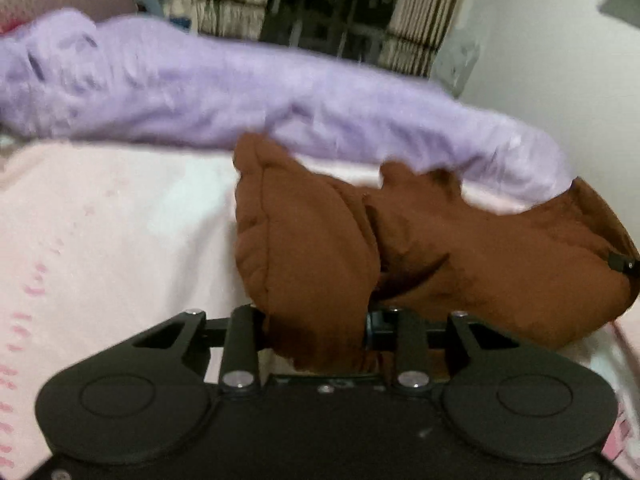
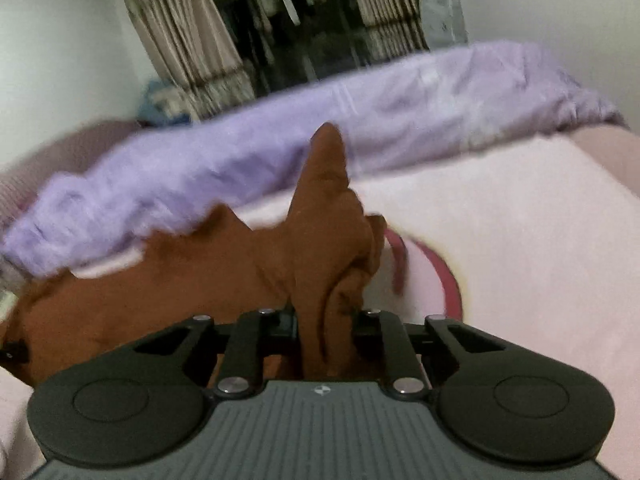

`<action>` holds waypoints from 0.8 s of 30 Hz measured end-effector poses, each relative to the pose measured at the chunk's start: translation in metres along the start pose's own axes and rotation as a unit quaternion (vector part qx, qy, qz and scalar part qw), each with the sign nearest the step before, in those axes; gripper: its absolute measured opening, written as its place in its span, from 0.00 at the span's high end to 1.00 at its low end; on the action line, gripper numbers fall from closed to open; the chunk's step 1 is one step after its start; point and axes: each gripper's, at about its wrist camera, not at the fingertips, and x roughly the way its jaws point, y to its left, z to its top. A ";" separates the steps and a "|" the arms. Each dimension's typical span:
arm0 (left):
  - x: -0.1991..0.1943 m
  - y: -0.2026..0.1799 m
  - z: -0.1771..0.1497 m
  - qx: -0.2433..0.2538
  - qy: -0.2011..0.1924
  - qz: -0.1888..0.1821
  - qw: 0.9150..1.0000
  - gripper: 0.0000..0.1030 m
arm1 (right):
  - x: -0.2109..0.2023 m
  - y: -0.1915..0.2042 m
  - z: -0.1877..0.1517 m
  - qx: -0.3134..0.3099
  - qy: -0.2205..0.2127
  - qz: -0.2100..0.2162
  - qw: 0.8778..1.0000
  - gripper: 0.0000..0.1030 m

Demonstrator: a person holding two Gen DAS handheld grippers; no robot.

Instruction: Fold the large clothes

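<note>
brown garment (image 1: pixel 460 240), thick and soft, is bunched between my two grippers over the pink bed sheet (image 1: pixel 120 220), with its middle sagging onto the sheet. my left gripper (image 1: pixel 316 320) has its jaws drawn in close on a fat fold of the brown cloth, which fills the gap between them and spills out forward. my right gripper (image 2: pixel 324 320) is pinched tighter still, nearly closed, on a narrower ridge of the same cloth that stands up in a peak ahead of the jaws. in the left wrist view i can see a black part of the other gripper at the far right edge of the garment (image 1: pixel 624 266), so i hold it at its two ends.

i judge this to be the pick-up step: both corners are taken and the cloth is stretched between my hands, not yet folded. the next move, as i see it, calls for both hands to carry the held edge together over the lying part, level with each other, so the fold comes out straight and the thick cloth does not slip.

the garment's long axis runs from one gripper to the other, roughly alongside the rolled lilac blanket (image 1: pixel 240 96) that lies just behind it. which end is collar or hem i cannot tell; it is too crumpled and blurred.
</note>
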 end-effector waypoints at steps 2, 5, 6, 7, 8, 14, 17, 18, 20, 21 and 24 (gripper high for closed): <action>-0.033 -0.008 0.007 0.007 -0.026 0.006 1.000 0.71 | -0.027 0.013 0.006 -0.013 -0.011 0.006 1.000 0.82; -0.091 -0.010 0.005 0.004 -0.042 0.001 0.999 0.71 | -0.075 0.028 0.007 -0.030 -0.029 0.013 0.999 0.84; -0.107 -0.006 -0.002 -0.005 -0.035 -0.005 0.999 0.70 | -0.089 0.028 0.003 -0.032 -0.023 0.014 0.999 0.84; -0.119 -0.001 -0.012 -0.010 -0.025 -0.011 1.000 0.69 | -0.096 0.026 -0.002 -0.031 -0.007 0.016 0.999 0.84; -0.123 0.004 -0.024 -0.017 -0.011 -0.016 1.000 0.68 | -0.097 0.022 -0.008 -0.028 0.008 0.020 0.999 0.84; -0.083 0.036 -0.118 -0.095 0.140 -0.002 0.986 0.41 | -0.031 -0.014 -0.094 0.021 0.152 -0.019 0.988 0.75; -0.090 0.046 -0.122 -0.125 0.131 -0.011 0.983 0.24 | -0.037 -0.009 -0.081 0.017 0.135 -0.031 0.990 0.53; -0.099 0.051 -0.115 -0.130 0.128 -0.030 0.983 0.10 | -0.042 -0.007 -0.074 0.011 0.124 -0.052 0.991 0.36; -0.115 0.054 -0.099 -0.136 0.105 -0.053 0.984 0.00 | -0.056 0.001 -0.059 -0.018 0.083 -0.107 0.991 0.27; -0.127 0.053 -0.089 -0.131 0.072 -0.055 0.987 0.00 | -0.063 0.007 -0.055 -0.034 0.060 -0.131 0.989 0.23; -0.149 0.037 -0.061 -0.096 -0.017 -0.047 0.994 0.00 | -0.073 0.039 -0.043 -0.073 -0.030 -0.207 0.975 0.12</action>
